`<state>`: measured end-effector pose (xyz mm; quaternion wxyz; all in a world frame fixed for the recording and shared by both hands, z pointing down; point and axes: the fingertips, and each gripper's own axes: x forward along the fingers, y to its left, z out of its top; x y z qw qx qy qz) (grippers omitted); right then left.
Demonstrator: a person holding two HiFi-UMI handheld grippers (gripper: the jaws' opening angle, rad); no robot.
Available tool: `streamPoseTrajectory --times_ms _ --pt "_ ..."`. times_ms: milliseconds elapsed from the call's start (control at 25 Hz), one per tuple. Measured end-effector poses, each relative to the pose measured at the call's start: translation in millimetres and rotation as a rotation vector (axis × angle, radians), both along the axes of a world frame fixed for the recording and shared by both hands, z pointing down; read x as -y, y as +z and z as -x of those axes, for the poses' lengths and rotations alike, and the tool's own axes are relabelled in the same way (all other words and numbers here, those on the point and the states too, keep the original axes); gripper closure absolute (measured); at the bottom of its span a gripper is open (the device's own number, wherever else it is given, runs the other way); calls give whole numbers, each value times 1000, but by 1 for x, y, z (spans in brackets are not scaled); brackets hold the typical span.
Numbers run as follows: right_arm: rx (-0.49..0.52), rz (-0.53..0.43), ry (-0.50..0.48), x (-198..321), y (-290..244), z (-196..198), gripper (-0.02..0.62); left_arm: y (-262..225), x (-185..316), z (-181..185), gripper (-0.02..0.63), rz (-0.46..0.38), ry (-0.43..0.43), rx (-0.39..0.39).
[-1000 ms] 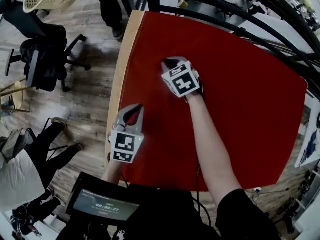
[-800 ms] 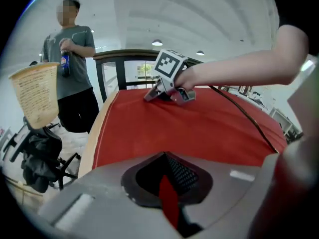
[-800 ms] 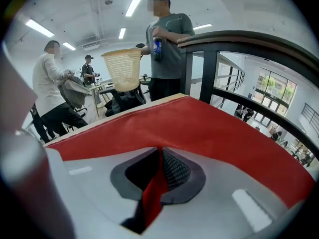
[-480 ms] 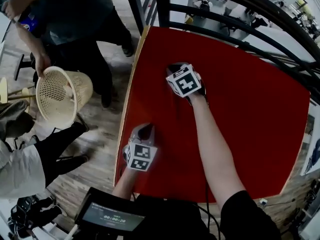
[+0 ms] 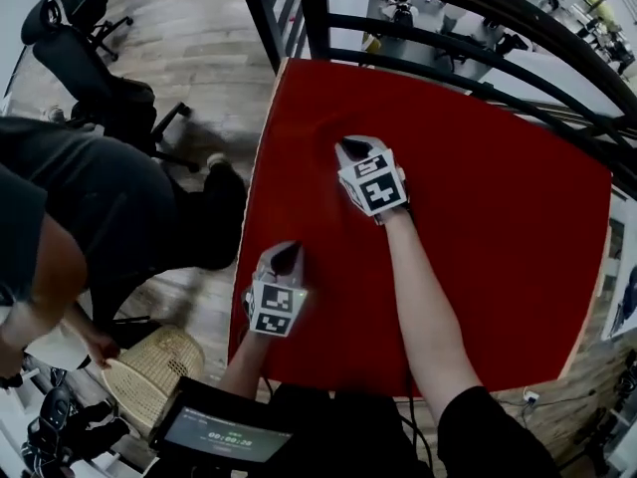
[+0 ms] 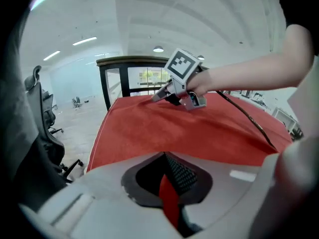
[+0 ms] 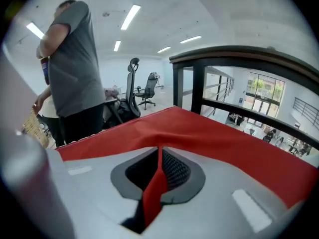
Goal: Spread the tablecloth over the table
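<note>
The left gripper [image 5: 286, 257] had sunk beside the table's bare left rim [image 5: 257, 212]; it and the right gripper [image 5: 348, 150] each pinched a fold of red tablecloth [image 5: 488, 217], which spread rightward beyond both

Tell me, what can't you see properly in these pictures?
- The table: head view, the red tablecloth covers it; only its left wooden edge shows.
- The tablecloth's near edge: head view, the wearer's body hides it.
- The bystander: head view, cut off by the left edge.
- The screen, its digits: head view, too small.
</note>
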<state>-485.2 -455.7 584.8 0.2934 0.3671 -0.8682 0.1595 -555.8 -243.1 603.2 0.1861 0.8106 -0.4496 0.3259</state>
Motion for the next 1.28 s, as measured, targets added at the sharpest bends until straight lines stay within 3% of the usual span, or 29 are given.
streamPoseTrajectory --times_ms 240,320,440,640,800,880,1000,1120,1280 --pt "64 -102 155 -112 -24 -70 565 -8 -37 -29 598 -7 82 -91" --pt "49 -115 208 -160 -31 -99 566 -9 -57 -40 598 -2 115 -68" --pt "3 -109 329 -240 -31 -136 566 -7 -101 -27 600 18 127 4" --pt "-140 -23 637 -372 -12 -224 568 -10 -169 -28 598 78 203 14" --pt "-97 77 1029 -464 14 -302 569 14 -208 -18 598 96 260 59" --pt "-84 128 1172 -520 27 -343 572 26 -231 -21 611 66 279 78" --pt "-120 157 1263 -588 34 -401 572 25 -244 -28 612 24 260 103" --pt "-146 156 1333 -620 27 -457 572 10 -244 -42 614 29 254 91" --pt "-173 93 1322 -642 18 -539 572 -9 -271 -106 603 -38 262 64"
